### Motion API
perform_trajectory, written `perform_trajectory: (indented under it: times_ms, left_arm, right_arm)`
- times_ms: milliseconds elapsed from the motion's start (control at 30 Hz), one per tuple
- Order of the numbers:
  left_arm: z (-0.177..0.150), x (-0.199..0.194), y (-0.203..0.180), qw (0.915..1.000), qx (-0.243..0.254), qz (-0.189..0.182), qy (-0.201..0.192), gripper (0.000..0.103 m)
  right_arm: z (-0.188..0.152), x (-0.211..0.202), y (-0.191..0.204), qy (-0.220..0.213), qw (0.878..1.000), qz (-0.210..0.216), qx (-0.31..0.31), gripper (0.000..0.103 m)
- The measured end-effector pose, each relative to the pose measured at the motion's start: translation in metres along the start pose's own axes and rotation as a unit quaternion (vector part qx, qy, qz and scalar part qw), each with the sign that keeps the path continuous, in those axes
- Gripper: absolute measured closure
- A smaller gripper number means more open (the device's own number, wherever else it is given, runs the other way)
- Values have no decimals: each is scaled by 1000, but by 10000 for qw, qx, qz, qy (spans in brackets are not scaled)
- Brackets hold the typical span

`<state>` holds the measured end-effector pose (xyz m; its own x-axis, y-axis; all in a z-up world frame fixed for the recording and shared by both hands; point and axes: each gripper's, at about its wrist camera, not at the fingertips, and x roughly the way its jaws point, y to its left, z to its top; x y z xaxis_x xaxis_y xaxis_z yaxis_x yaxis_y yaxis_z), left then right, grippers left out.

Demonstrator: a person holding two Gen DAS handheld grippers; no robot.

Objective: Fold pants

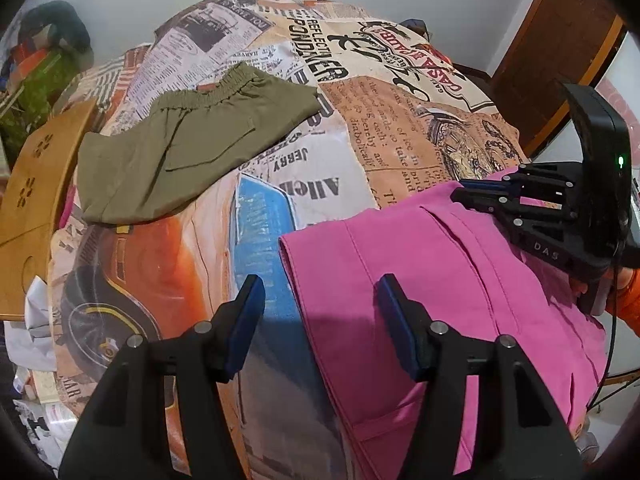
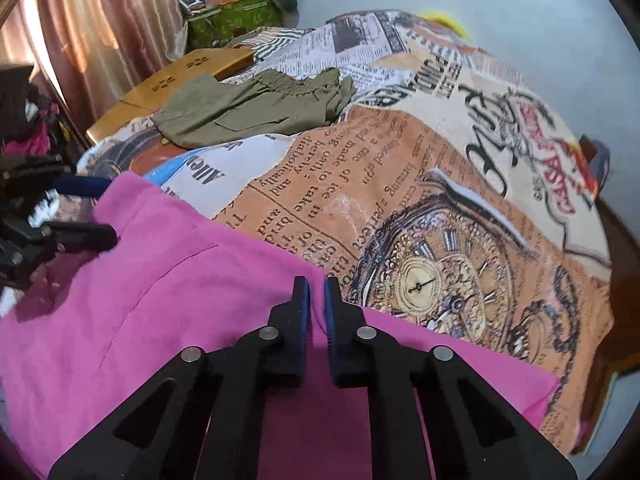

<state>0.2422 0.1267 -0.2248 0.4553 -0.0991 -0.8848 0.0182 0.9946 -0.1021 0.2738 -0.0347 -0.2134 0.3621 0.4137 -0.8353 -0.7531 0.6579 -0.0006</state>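
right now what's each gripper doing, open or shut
left gripper: open, over the pink pants' edge, holding nothing.
right gripper: nearly shut, grip on pants unclear.

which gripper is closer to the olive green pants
Left. The left gripper hangs open at the pink pants' left edge, the side facing the olive green pants. The right gripper is nearly closed over the pink pants' far side, further from them.

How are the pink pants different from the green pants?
The pink pants lie near, under both hand-held grippers; the green pants lie farther back, untouched. The green pants show a gathered elastic waistband; the pink pants show none. The pink pants are bright, the green dull olive. Both lie on the printed bedspread.
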Motion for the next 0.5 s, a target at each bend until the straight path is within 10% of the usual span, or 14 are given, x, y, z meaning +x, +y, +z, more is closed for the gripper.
perform_trajectory:
  times_ms: [500]
  left_arm:
    - [-28,-1,0,9996,142,198,129,43]
  right_arm:
    - [-11,8,-51,293,9960,-541,641,100]
